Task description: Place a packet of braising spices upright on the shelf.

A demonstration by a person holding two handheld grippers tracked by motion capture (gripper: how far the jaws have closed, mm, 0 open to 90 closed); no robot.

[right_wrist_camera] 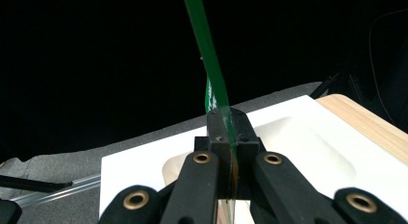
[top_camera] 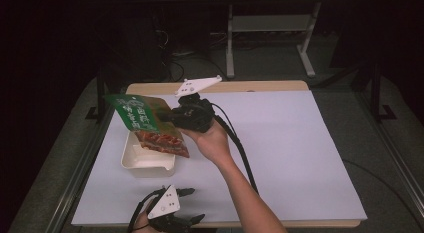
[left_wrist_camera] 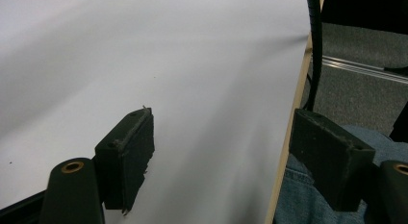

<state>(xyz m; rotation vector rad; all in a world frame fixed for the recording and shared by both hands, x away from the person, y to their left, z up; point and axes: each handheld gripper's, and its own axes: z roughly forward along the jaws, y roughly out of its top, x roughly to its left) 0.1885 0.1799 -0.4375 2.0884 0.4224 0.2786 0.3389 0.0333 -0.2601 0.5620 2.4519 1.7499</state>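
The left gripper (top_camera: 192, 205) rests at the near edge of the tabletop (top_camera: 280, 143), close to the person's body. Its jaws stand wide apart with nothing between them. In the left gripper view, the left gripper (left_wrist_camera: 221, 156) has one pad over the white tabletop (left_wrist_camera: 168, 65) and the other past the wooden edge, above blue denim cloth (left_wrist_camera: 308, 195). A black cable (left_wrist_camera: 315, 51) runs along that edge.

Beyond the left gripper, toward the left side of the tabletop, sits a white tray (top_camera: 142, 165). It is rectangular with rounded corners and stands flat on the white surface.

The right gripper (top_camera: 167, 118) is held in the air above the far side of the tray, carried by the right hand (top_camera: 212, 140). The forearm reaches in from the bottom of the high view. A black cable (top_camera: 240, 148) trails from the right gripper back along the forearm.

The jaws of the right gripper are closed tight on a snack packet (top_camera: 145, 123). The packet is green at its upper left part and shows red-brown contents at its lower part. It hangs tilted, with the lower end over the tray; whether it touches the tray cannot be determined.

In the right gripper view, the right gripper (right_wrist_camera: 230, 132) clamps the packet (right_wrist_camera: 207, 51) edge-on, so the packet appears as a thin green strip rising from the pads. The tray (right_wrist_camera: 308, 137) lies below and beyond the jaws on the tabletop (right_wrist_camera: 134, 171).

Past the tabletop, the floor (top_camera: 270, 58) is grey, and a white table frame (top_camera: 270, 23) stands in the dark background.
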